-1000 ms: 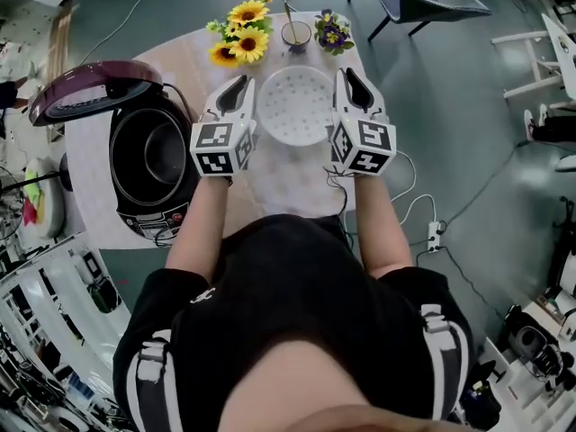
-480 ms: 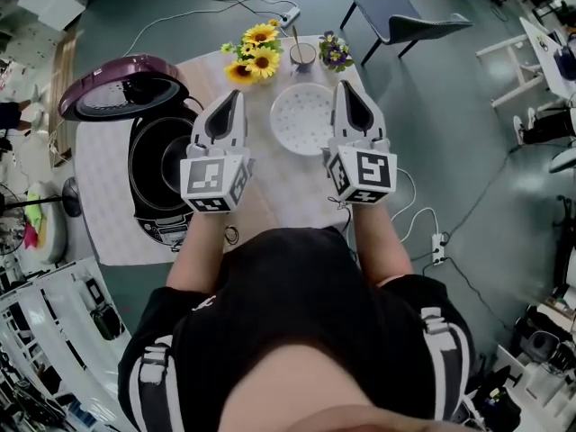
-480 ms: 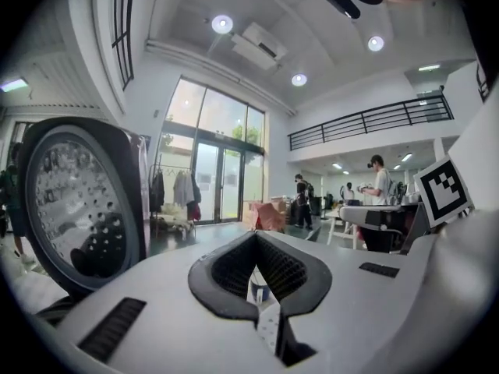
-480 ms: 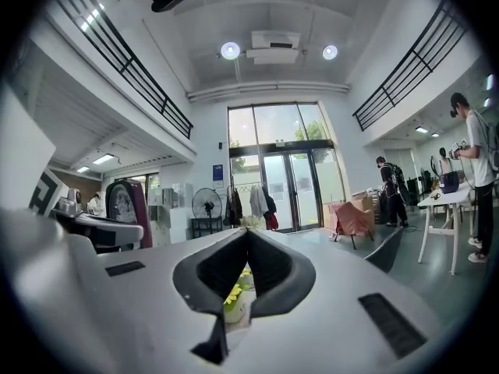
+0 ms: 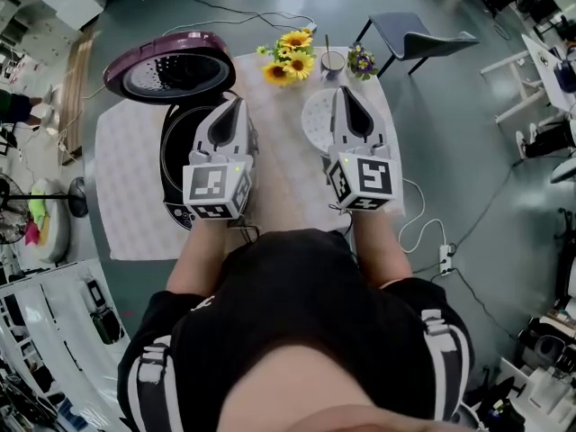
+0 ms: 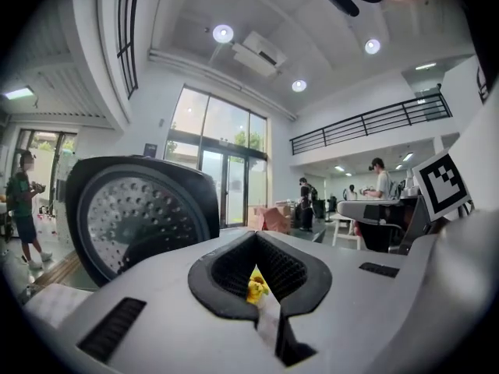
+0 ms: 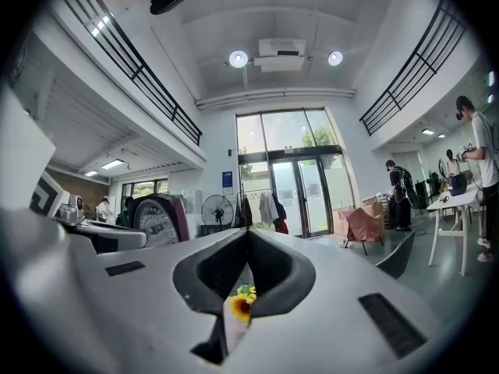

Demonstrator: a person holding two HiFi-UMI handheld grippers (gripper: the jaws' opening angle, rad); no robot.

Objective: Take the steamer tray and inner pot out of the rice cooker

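**Both grippers shut and empty; tray on tabletop, pot in cooker**

We count two: the left hand-held gripper (image 5: 236, 103) and the right hand-held gripper (image 5: 346, 93). Both have their jaws closed tip to tip and hold nothing. In each gripper view, only a sliver of sunflowers shows through the opening below the tips.

Hidden bits:
- The left one covers the right half of the one rice cooker (image 5: 178, 212). We get only a dark crescent of the one inner pot (image 5: 177, 147), seated in the cooker.
- The right one covers much of the one steamer tray (image 5: 314, 120), which lies on the tabletop (image 5: 126, 187) toward the far right corner. Its holes are hard to make out.
- The person's forearms and torso hide the middle of the tabletop's near edge.

The cooker's one lid (image 5: 171, 68) stands open over the far left corner. Along the far edge we count one bunch of sunflowers (image 5: 290, 59), one cup (image 5: 333, 61) and one small purple posy (image 5: 363, 61). One chair (image 5: 409, 30) stands past the far right corner.
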